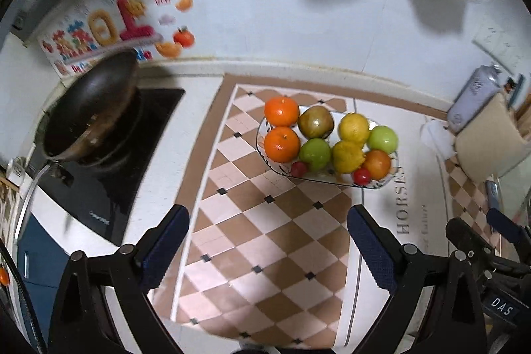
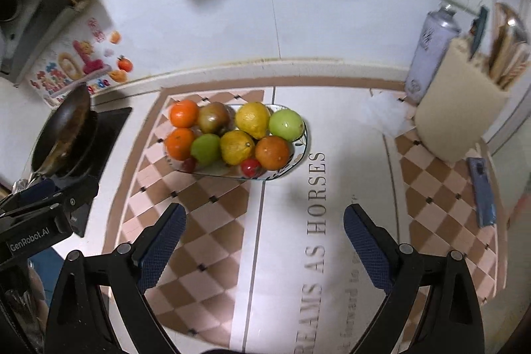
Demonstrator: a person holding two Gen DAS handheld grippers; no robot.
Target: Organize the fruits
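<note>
Hovering above a tiled kitchen surface [image 2: 212,221], the left tool [image 1: 267,241] and right tool [image 2: 264,238] both have their jaws spread wide, holding nothing. Ahead of them sits an oval plate [image 2: 300,151] piled with fruit: three oranges, one at the back left [image 2: 184,113], two lemons, one at the back [image 2: 252,119], two green apples, one at the far right [image 2: 286,124], a dull greenish-brown fruit [image 2: 213,117], and two small red fruits, one at the front edge [image 2: 250,167]. To the left, a dark wok [image 1: 94,108] rests on a black hob [image 1: 109,181]. At the right stand a spray can [image 2: 431,52] and a beige knife block [image 2: 461,108], with a blue phone [image 2: 483,191] lying near them.
</note>
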